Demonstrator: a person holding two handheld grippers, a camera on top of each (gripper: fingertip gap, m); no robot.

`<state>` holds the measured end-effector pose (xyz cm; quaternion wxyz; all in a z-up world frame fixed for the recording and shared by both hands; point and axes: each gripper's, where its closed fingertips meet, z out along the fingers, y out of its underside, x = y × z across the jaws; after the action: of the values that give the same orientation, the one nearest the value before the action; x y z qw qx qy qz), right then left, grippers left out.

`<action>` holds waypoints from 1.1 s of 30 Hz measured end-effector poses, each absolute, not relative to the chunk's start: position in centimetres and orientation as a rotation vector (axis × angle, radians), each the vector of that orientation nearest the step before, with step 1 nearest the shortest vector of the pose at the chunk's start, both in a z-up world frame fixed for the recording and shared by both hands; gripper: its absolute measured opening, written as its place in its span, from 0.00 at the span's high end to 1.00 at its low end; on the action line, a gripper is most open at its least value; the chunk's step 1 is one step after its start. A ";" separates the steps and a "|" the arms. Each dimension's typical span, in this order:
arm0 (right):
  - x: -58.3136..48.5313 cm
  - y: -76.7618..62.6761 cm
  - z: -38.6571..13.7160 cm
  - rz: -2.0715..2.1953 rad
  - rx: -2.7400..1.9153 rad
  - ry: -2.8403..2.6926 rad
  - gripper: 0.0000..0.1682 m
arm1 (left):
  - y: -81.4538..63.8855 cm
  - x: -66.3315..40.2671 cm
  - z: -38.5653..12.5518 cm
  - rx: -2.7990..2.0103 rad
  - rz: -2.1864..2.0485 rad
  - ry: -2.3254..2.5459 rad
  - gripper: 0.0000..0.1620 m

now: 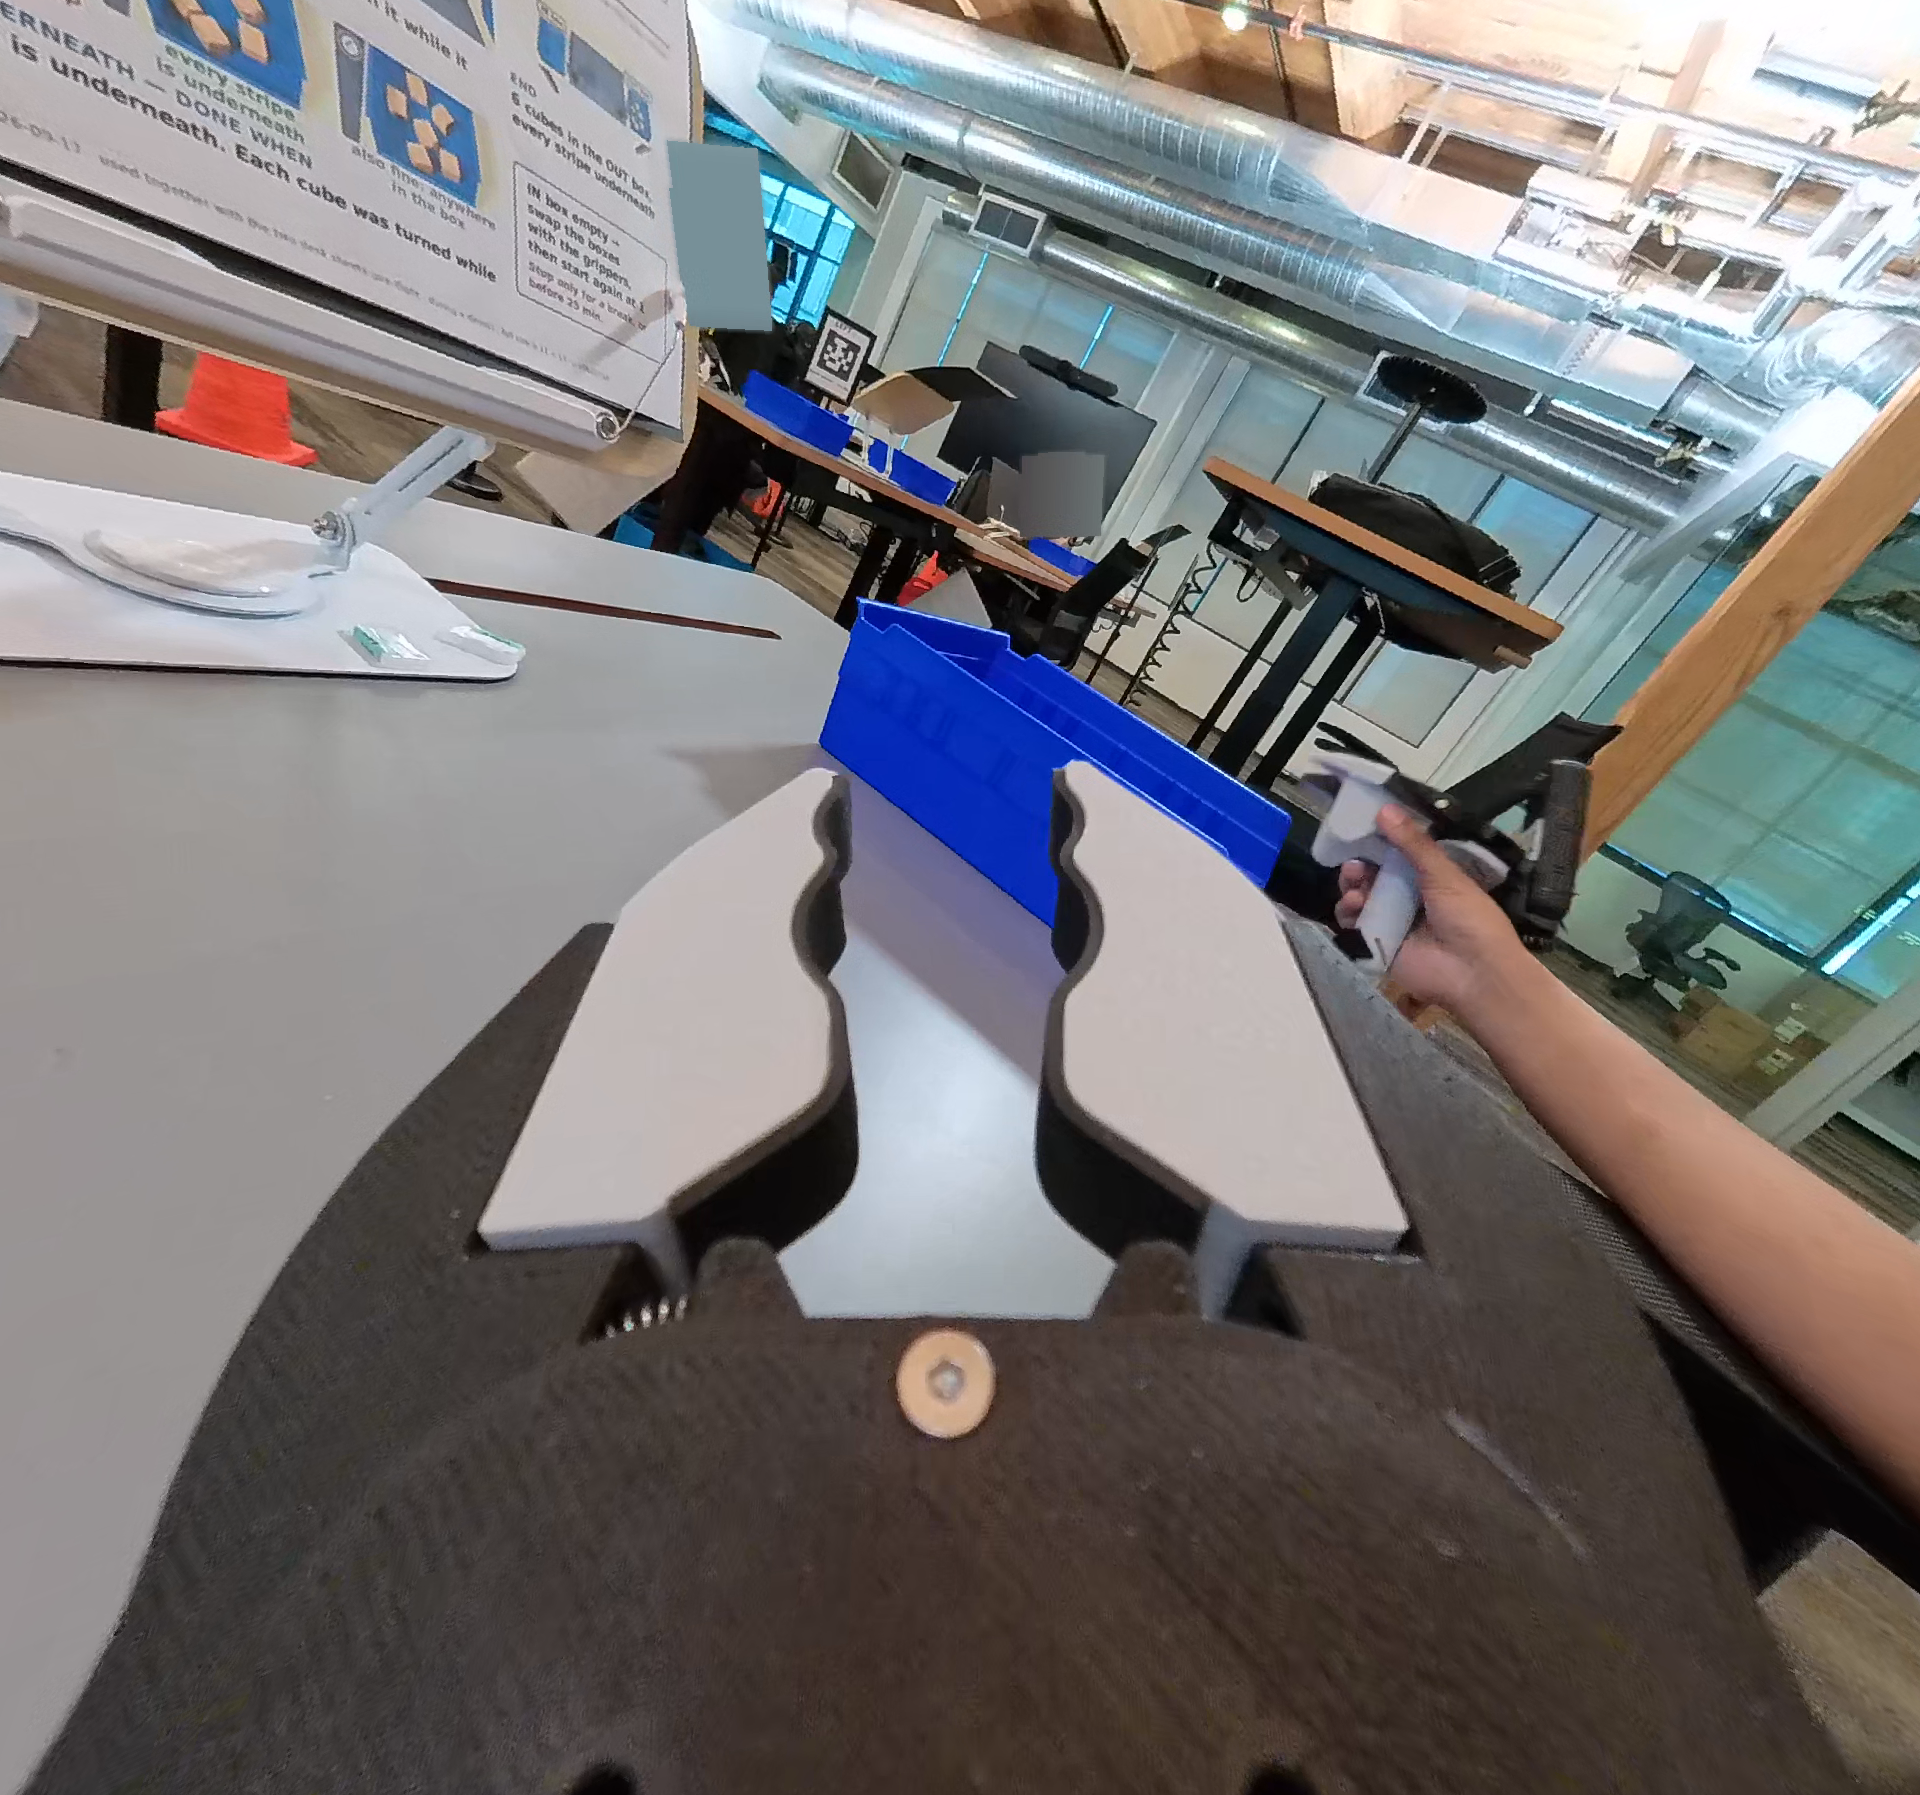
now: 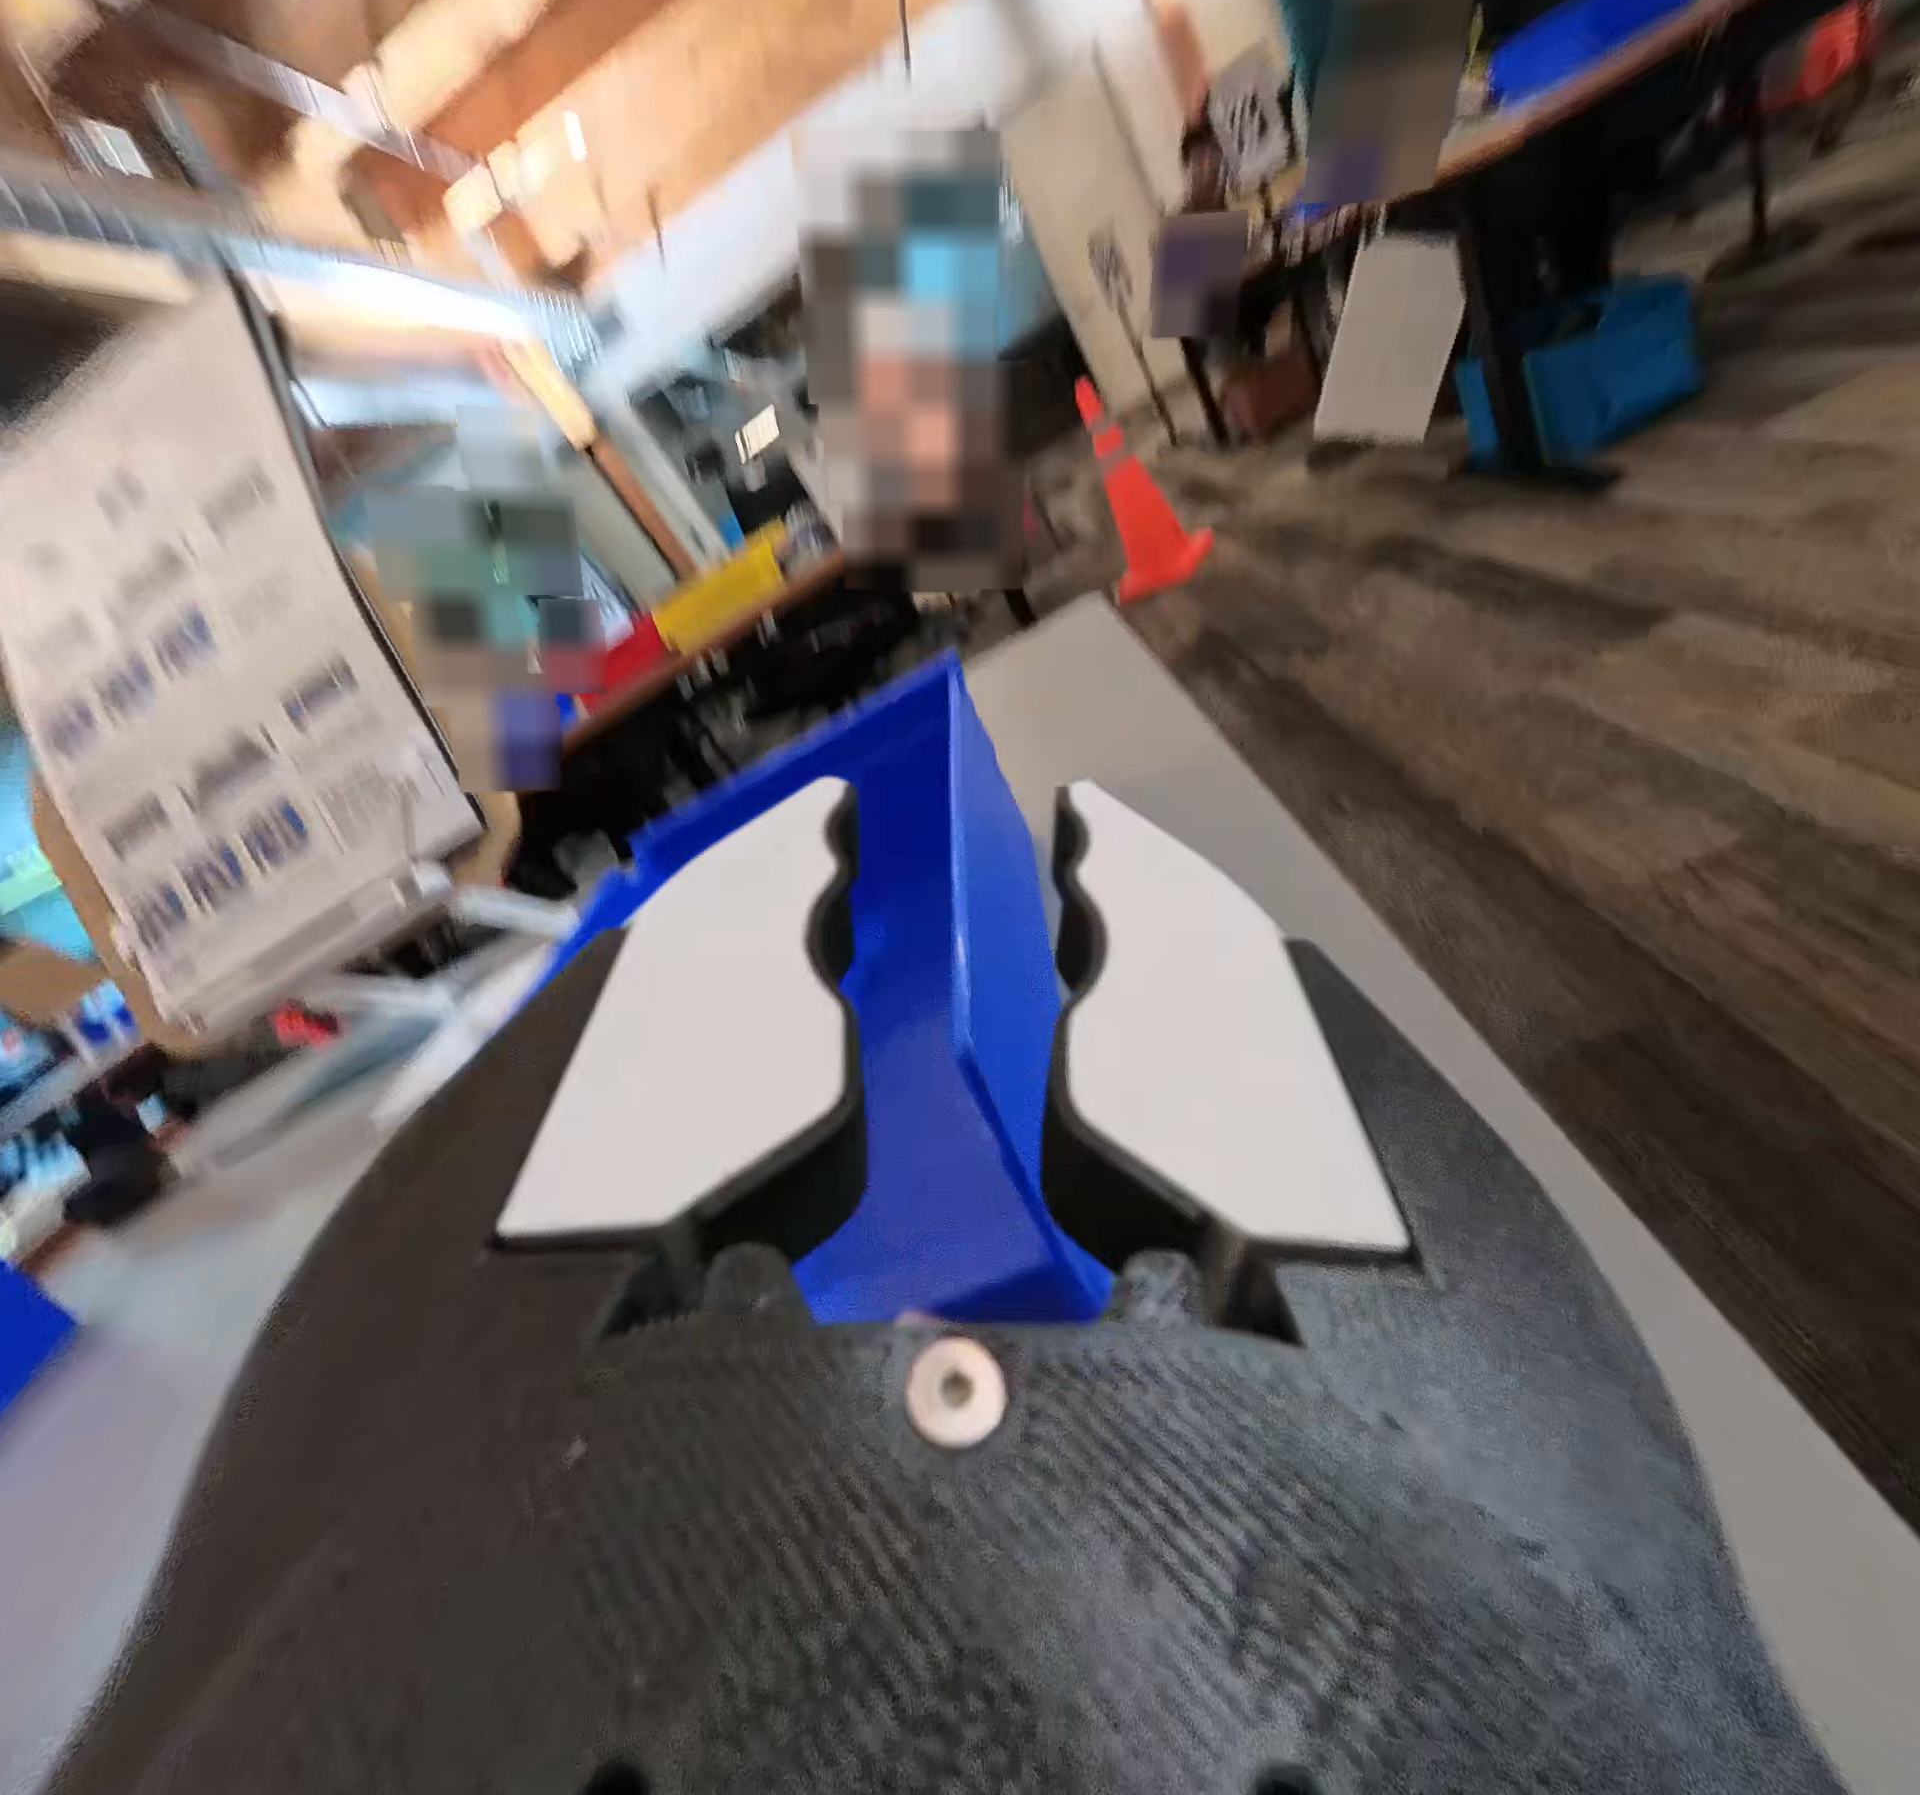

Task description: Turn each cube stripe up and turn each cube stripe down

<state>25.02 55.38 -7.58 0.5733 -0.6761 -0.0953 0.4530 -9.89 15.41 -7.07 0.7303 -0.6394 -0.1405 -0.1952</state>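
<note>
Blue bin [image 1: 966, 758] sitting at the far right edge of the grey table [image 1: 312, 914]; no cube is showing.

The left gripper [image 1: 948, 789] is hovering over the table, its jaws spread and holding nothing, pointing at the bin. The right gripper [image 2: 956, 810], jaws also spread, is straddling the bin's wall [image 2: 935, 966] without visibly pinching it. The person's right hand [image 1: 1423, 904] is gripping its handle beyond the bin, arm stretched out.
</note>
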 end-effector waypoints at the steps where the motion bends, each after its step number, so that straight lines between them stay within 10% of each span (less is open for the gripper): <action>1: 26.1 55.2 -5.9 1.083 -1.496 -0.160 0.74 | 15.4 -9.9 -7.1 -1.409 -0.428 -0.309 0.77; 10: 20.9 46.6 3.3 1.037 -1.070 -0.423 0.79 | 15.8 -9.7 -7.6 -1.429 -0.443 -0.311 0.77; 20: 2.9 32.1 -0.3 0.909 -0.965 -0.919 0.77 | 15.4 -11.3 -8.0 -1.451 -0.346 -0.370 0.67; 26: -0.6 24.0 -2.0 1.274 -1.001 -1.131 1.00 | 15.2 -12.2 -8.2 -1.433 -0.375 -0.423 0.66; 33: -2.4 26.1 -6.4 0.945 -1.157 -1.201 1.00 | 15.3 -11.8 -8.0 -1.442 -0.356 -0.399 0.66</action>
<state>-2.36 26.14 -6.43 0.5749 -0.4939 -0.5127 0.4033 -11.82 15.34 -8.04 0.7185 -0.6521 -0.1805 -0.1608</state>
